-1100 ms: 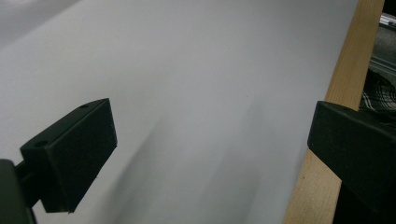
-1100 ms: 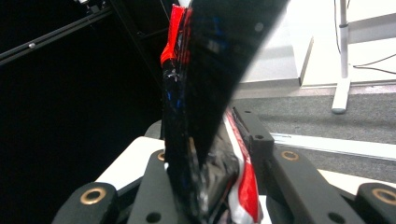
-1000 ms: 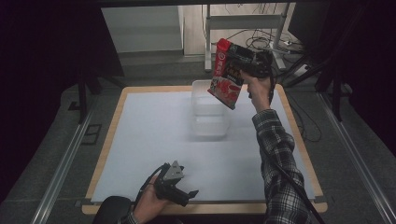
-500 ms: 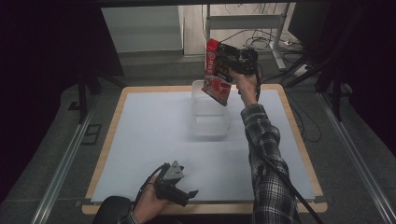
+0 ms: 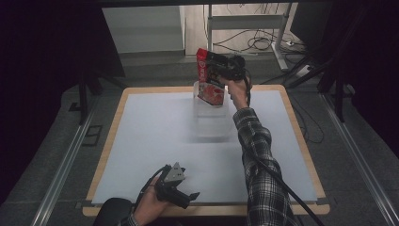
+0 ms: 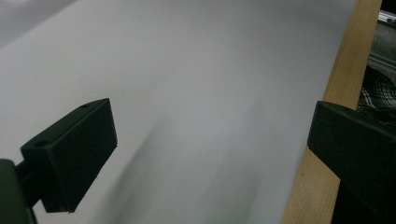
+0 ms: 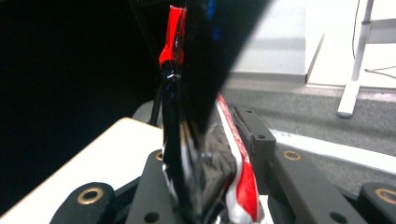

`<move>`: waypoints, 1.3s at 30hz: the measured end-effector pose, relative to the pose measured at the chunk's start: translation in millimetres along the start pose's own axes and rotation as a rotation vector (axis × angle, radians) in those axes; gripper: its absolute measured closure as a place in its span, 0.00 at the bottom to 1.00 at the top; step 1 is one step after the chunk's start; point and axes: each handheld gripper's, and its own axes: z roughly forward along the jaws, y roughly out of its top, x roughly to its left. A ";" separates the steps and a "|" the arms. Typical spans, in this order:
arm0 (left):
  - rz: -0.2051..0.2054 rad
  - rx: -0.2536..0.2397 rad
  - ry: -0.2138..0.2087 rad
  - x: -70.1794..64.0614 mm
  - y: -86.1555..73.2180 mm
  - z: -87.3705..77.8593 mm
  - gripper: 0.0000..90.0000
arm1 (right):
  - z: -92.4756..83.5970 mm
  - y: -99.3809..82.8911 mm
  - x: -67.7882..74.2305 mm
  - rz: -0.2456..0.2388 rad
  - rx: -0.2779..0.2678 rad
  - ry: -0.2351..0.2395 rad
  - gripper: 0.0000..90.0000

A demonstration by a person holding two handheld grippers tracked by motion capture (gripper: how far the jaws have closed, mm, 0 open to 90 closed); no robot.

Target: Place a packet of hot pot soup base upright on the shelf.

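Over one clear bin [image 5: 211, 117] | right gripper [image 5: 217, 75] clamps one red packet [image 5: 207, 82] | left gripper [image 5: 186, 197] wide

A wooden-edged table [image 5: 110, 155] covered by a white mat [image 5: 155, 141].
A clear plastic container [image 5: 212, 120] is set on the mat's far side.

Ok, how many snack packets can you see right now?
1. The red snack packet is clamped in the right gripper, held above the clear container at the table's far side. More may lie inside the container; its contents are too blurred to tell.
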 end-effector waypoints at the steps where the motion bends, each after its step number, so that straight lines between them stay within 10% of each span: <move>1: 0.001 0.000 0.000 -0.2 0.0 0.1 0.01 | 1.3 -3.0 0.2 -0.006 0.009 0.001 0.80; 15: 0.001 0.005 -0.001 -1.1 0.1 2.4 0.01 | -9.8 -27.4 -15.0 0.020 0.009 -0.012 0.58; 39: -0.004 -0.001 -0.005 -1.6 0.3 3.3 0.01 | -34.9 -21.5 -5.2 -0.097 0.094 -0.009 0.25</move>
